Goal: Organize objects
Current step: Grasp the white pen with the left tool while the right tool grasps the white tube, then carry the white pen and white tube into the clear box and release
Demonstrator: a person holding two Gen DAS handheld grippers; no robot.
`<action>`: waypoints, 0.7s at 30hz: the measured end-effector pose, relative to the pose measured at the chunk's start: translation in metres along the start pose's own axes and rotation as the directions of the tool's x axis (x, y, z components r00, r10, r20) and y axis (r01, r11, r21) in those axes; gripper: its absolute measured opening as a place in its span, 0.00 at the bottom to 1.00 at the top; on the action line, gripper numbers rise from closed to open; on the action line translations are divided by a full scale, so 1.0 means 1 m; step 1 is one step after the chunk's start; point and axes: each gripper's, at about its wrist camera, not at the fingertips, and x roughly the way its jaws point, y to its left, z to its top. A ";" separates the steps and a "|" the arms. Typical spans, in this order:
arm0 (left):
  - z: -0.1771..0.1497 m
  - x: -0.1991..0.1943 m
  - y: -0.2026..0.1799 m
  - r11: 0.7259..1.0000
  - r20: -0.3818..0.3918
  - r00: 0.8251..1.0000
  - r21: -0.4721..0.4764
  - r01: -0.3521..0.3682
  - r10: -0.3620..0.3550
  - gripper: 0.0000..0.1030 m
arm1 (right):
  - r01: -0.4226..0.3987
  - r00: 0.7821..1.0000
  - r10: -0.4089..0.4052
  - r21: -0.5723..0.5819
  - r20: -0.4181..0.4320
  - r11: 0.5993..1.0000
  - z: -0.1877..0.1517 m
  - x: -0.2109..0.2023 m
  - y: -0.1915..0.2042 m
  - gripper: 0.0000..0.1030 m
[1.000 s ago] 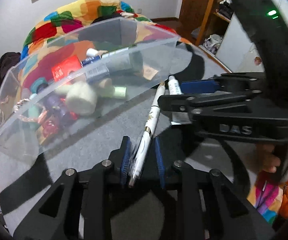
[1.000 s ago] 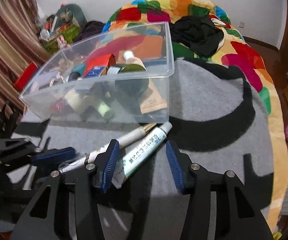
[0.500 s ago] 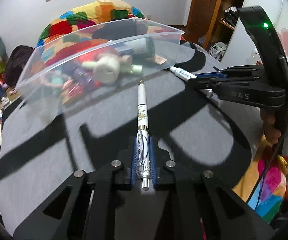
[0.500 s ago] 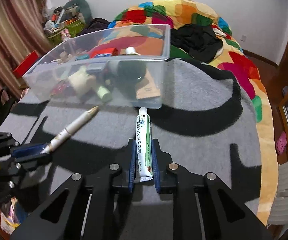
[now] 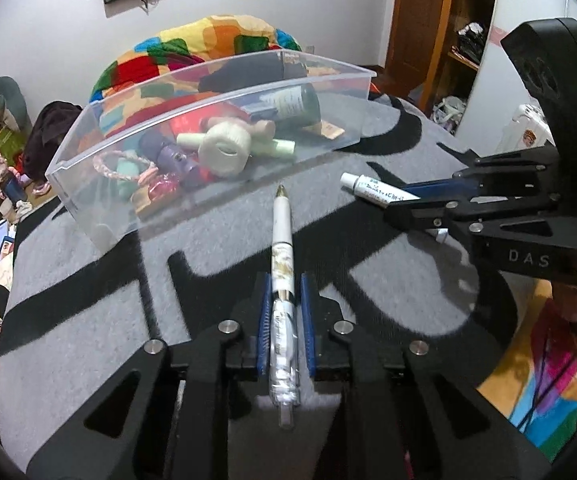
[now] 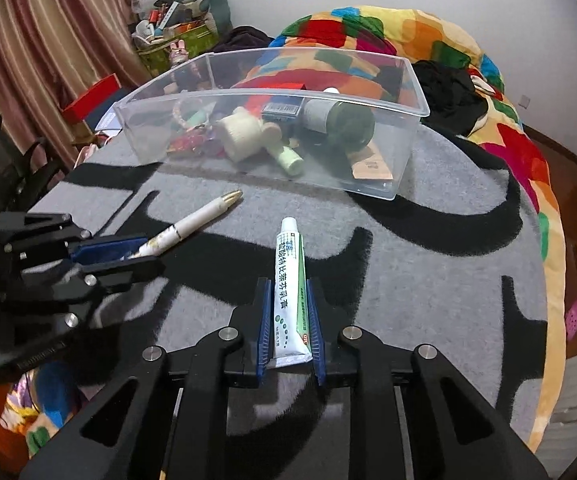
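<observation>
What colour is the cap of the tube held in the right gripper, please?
White; the tube cap shows best in the right wrist view.

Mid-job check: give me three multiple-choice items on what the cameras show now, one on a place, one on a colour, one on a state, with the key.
1. Where is the dark green bottle?
A. Lying in the clear bin
B. On the grey blanket
C. In the right gripper

2. What colour are the pads on the grippers?
A. Red
B. Blue
C. Yellow

3. What is the left gripper doing?
A. Open above the bin
B. Shut on nothing
C. Shut on the pen

Key: 1 A, the bottle lies on its side among the items inside the bin. 2 B, blue strips line the fingers in both wrist views. 3 C, the pen sits clamped between the pads, its gold tip toward the bin; the right gripper likewise grips the tube.
</observation>
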 end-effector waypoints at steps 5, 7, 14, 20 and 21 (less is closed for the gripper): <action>-0.003 -0.005 0.004 0.998 0.023 1.000 -0.070 0.008 -0.006 0.10 | 0.002 1.000 -0.002 0.015 0.020 1.000 0.002 -0.002 0.002 0.14; -0.002 -0.009 0.007 0.995 0.038 0.999 -0.096 0.016 -0.012 0.10 | -0.002 0.999 0.002 0.015 0.036 1.000 0.004 -0.007 0.004 0.14; 0.016 -0.046 0.022 0.989 0.152 0.988 -0.149 0.020 0.003 0.10 | -0.039 0.990 0.035 0.028 0.135 0.999 0.025 -0.034 0.009 0.14; 0.040 -0.066 0.037 0.983 0.219 0.975 -0.182 0.001 0.040 0.10 | -0.047 0.977 0.038 0.039 0.211 0.998 0.055 -0.046 0.012 0.14; 0.043 -0.067 0.039 0.983 0.222 0.974 -0.185 -0.006 0.048 0.10 | -0.040 0.974 0.031 0.037 0.223 0.999 0.062 -0.047 0.013 0.14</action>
